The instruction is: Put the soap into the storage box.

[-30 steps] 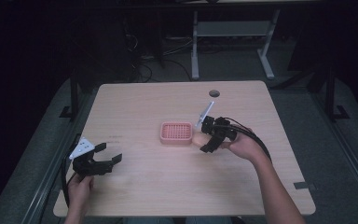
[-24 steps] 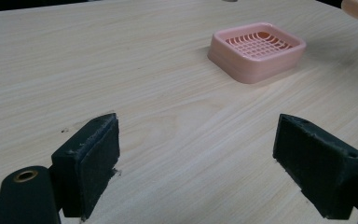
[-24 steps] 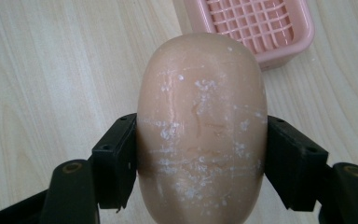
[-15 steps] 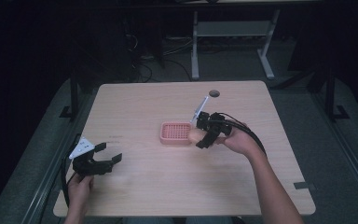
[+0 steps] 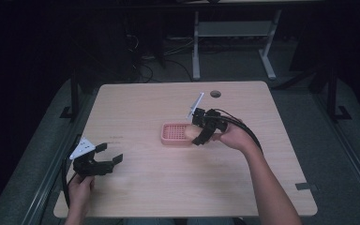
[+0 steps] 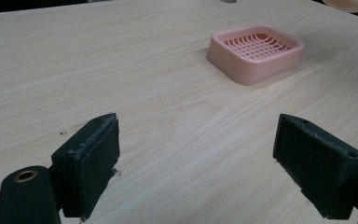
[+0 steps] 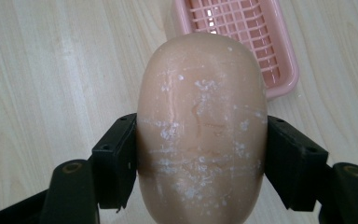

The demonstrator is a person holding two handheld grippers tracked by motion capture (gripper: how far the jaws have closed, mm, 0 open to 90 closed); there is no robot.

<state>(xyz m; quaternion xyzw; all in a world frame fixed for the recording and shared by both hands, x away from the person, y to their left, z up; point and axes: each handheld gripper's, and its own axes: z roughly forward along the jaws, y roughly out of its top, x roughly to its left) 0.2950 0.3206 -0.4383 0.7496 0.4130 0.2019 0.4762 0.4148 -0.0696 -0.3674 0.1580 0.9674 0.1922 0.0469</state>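
Note:
A pink soap dish (image 5: 174, 134) with a gridded floor sits near the middle of the wooden table (image 5: 136, 108). My right gripper (image 5: 198, 135) is shut on a peach-coloured oval bar of soap (image 5: 191, 133), held at the dish's right edge. In the right gripper view the soap (image 7: 200, 135) is squeezed between both black pads, with the dish (image 7: 279, 70) beyond it. My left gripper (image 5: 107, 154) stands open near the table's front left corner. In the left gripper view the dish (image 6: 255, 51) lies empty, far ahead of the spread fingers (image 6: 87, 163).
A round cable hole (image 5: 215, 93) is in the table's far edge. A white desk frame (image 5: 234, 28) and cables stand on the dark floor behind. Wide bare wood lies between the two grippers.
My right gripper has carried the soap left and slightly toward the dish, now at its right rim. The left gripper has stayed put, open.

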